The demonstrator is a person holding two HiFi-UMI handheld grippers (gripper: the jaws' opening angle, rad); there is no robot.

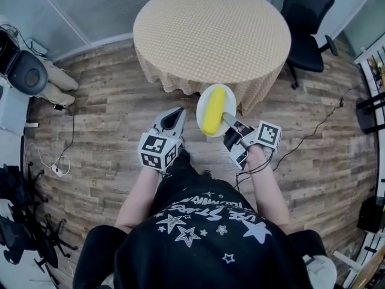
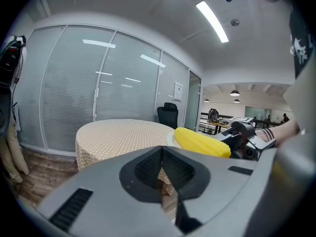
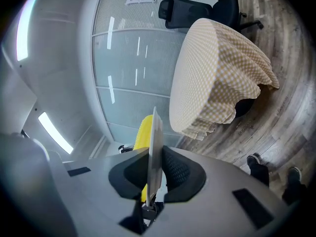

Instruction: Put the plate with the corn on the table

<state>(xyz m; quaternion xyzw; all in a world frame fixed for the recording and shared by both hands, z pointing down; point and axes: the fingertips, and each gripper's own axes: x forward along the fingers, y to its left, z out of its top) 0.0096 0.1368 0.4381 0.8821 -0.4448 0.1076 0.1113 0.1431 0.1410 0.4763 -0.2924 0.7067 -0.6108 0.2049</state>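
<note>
Plate [image 1: 230, 103] with corn [image 1: 213, 110] held short of worktop [image 1: 210, 32], rim pinched in right gripper [image 1: 228, 121] jaws. Left gripper [image 1: 179, 112] jaws pressed together, empty. Set-down not yet done.

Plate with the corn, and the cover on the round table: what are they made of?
The plate looks like smooth white ceramic or plastic: thin, stiff edge; I can't tell which. The table cover looks like matte cloth: tan checks, soft folds hanging at the rim.

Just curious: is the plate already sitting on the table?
No, the right gripper holds the plate in the air, short of the table.
</note>
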